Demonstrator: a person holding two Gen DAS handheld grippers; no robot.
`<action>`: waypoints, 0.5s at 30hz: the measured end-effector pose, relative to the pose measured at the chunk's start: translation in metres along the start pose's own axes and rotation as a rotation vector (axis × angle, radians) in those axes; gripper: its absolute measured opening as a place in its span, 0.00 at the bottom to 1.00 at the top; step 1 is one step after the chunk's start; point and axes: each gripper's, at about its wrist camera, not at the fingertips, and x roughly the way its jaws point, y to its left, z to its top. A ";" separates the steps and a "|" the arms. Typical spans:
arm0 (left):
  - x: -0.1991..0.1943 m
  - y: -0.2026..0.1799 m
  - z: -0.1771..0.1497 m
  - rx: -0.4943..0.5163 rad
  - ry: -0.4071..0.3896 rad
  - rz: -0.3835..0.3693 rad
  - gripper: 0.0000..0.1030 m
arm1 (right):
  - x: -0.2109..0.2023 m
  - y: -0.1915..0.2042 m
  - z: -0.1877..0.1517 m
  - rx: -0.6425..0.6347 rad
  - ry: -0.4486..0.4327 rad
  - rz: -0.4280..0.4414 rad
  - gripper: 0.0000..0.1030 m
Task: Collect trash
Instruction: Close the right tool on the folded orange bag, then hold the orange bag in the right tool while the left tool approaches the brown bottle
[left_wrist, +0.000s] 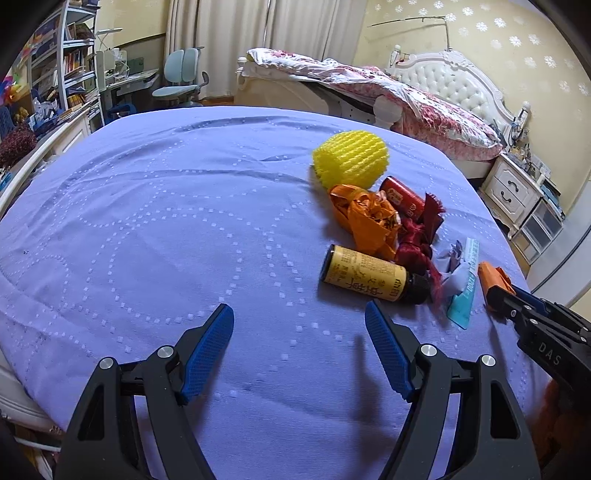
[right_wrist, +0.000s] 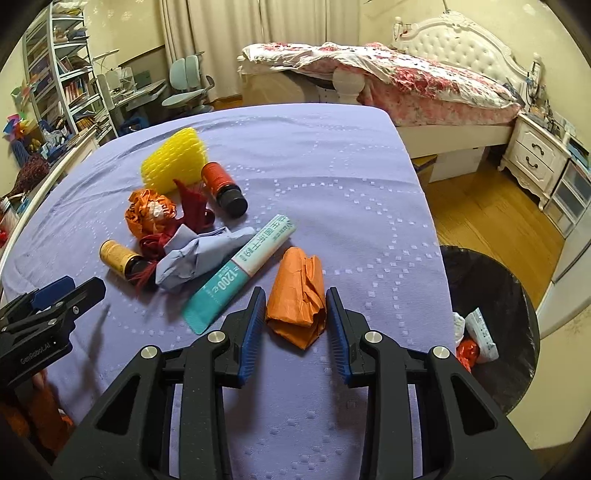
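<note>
A: What are the right gripper (right_wrist: 295, 314) fingers (right_wrist: 253, 328) doing?

B: They straddle the orange crumpled wrapper (right_wrist: 297, 295), one blue pad on each side. The pads sit right at its edges, but I cannot tell whether they are pressing it yet. The wrapper lies flat on the purple bed cover (right_wrist: 332, 177).

A: And the left gripper (left_wrist: 299, 350)?

B: Its fingers (left_wrist: 207, 350) are spread wide with nothing between them, only bare cover beneath. It hovers just short of the yellow-labelled bottle (left_wrist: 364, 275), which lies on its side with its dark cap toward the right.

A: What else is in the heap?

B: Just beside the orange wrapper lies a teal and white packet (right_wrist: 243, 269), and touching that a wad of pale blue paper (right_wrist: 195, 254). Further out come a dark red ribbon (right_wrist: 192, 210), a scrunched orange and white wrapper (right_wrist: 151, 214), and a red-labelled bottle (right_wrist: 223, 188) lying on its side. Farthest back is a yellow foam net sleeve (right_wrist: 173, 162), touching the red bottle.

A: Where is the bin?

B: A black-lined trash bin (right_wrist: 509, 295) stands on the wooden floor (right_wrist: 480, 206) at the cover's right edge, near the right gripper. Some white and orange scraps lie inside it.
</note>
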 end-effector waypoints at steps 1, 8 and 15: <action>0.001 -0.002 0.001 0.001 0.002 -0.006 0.72 | 0.000 -0.001 0.000 0.002 0.000 0.000 0.32; 0.006 -0.025 0.001 0.031 0.009 -0.041 0.72 | 0.002 -0.005 0.001 0.010 -0.001 0.013 0.33; 0.015 -0.034 0.008 0.049 0.018 -0.017 0.73 | 0.003 -0.008 0.003 0.018 -0.002 0.026 0.33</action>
